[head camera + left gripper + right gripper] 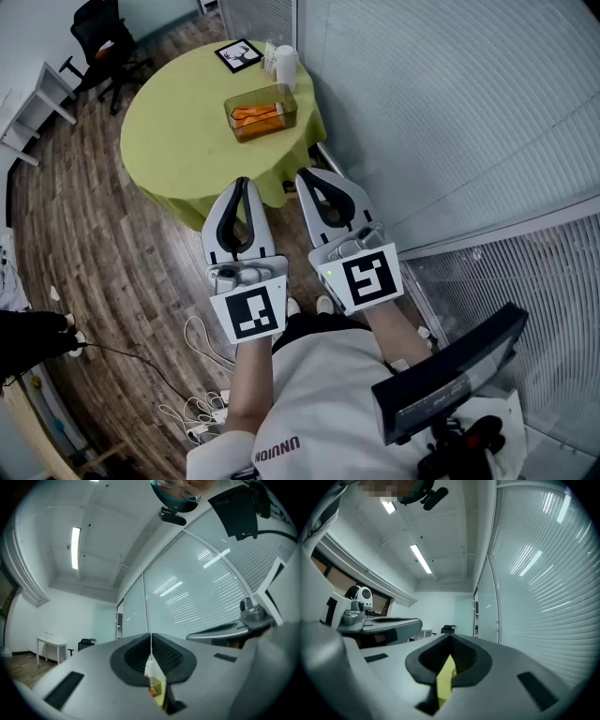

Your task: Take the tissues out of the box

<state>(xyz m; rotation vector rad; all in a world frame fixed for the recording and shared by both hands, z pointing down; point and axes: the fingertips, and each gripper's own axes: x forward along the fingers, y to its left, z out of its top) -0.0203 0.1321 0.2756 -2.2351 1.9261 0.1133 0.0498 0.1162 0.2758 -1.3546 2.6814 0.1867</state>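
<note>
A clear box (260,112) with orange contents stands on the round green table (178,141), far ahead of both grippers. A white upright item (284,66) stands behind it near the table's far edge. My left gripper (242,183) is held in the air short of the table's near rim, jaws shut with nothing between them. My right gripper (305,175) hangs beside it, also shut and empty. In the left gripper view the left gripper (151,641) shows its jaws closed, and a sliver of green and orange shows below. The right gripper (450,639) shows the same with a strip of green.
A black framed picture (238,55) lies at the table's far side. A black office chair (103,37) and a white desk (36,98) stand at the back left. A glass wall with blinds (450,112) runs along the right. Cables (199,403) lie on the wooden floor.
</note>
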